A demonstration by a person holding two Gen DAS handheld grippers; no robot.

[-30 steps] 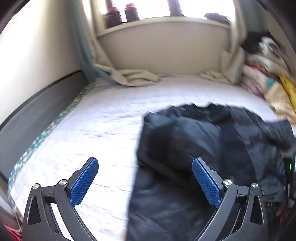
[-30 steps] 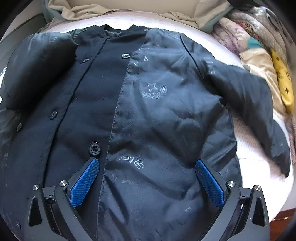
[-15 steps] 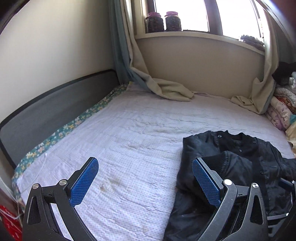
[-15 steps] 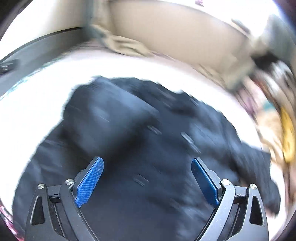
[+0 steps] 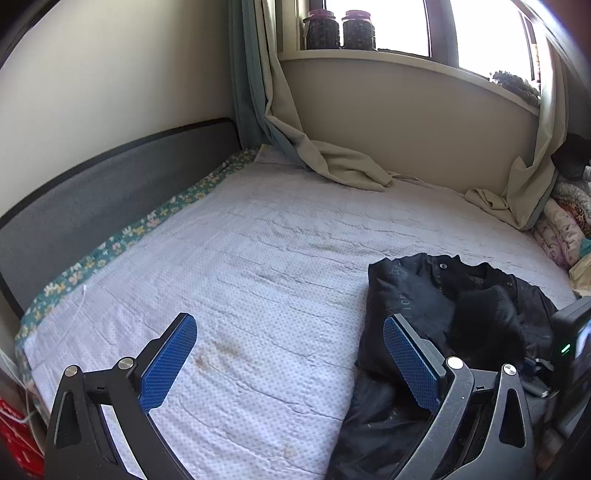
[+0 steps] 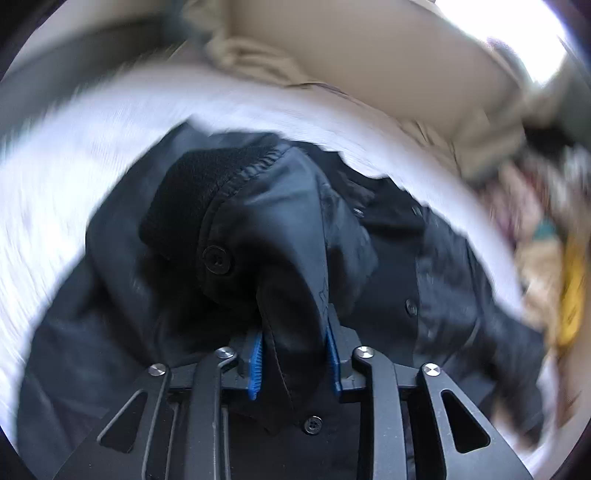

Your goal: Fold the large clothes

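Right gripper (image 6: pixel 294 354) pinches jacket (image 6: pixel 280 236); surroundings blurred.

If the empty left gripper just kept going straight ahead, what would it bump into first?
Probably the white bedspread: the open left gripper points over bare bed, with the black jacket off to its right. Depth is hard to judge here.

Left wrist view looks low across the bed (image 5: pixel 280 258) toward the window (image 5: pixel 480 33) — right wrist view sits close over the jacket (image 6: pixel 424 266); both share it.
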